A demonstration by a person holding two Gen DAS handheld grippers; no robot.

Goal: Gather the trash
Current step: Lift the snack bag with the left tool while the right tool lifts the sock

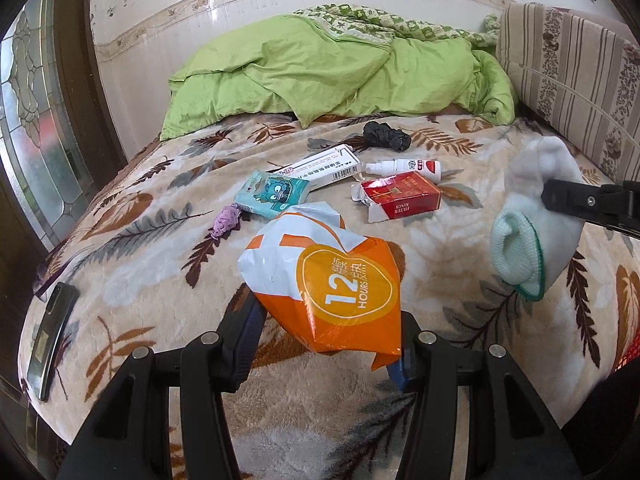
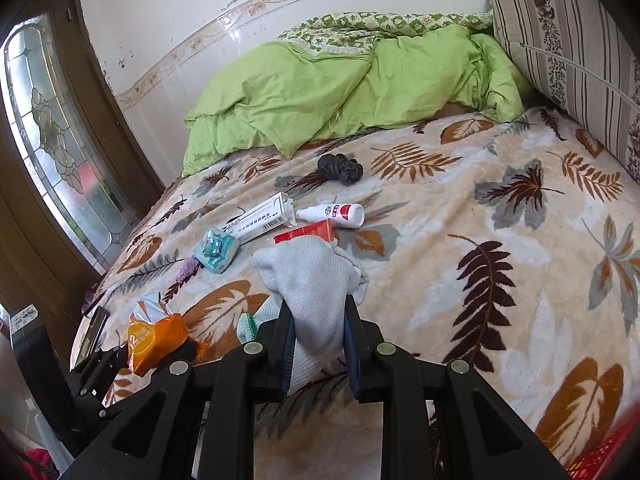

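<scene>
Bed (image 1: pixel 440 264): only the left view shows the cigarette pack (image 1: pixel 404 200) whole (red).

- A bed (image 2: pixel 500 220) fills the room's middle, covered by a plush cream blanket printed with brown, rust and grey leaves.
- At the bed's far end lies a crumpled lime-green duvet (image 1: pixel 320 76), with a green patterned quilt (image 1: pixel 372 22) behind it.
- Right of the duvet leans a striped, floral cushion (image 1: pixel 572 80).
- Behind the bed stands a glossy white wall (image 2: pixel 180 12) with a floral border strip.
- Left of the bed, a dark wooden door (image 2: pixel 44 112) holds leaded glass that lets in daylight.
</scene>
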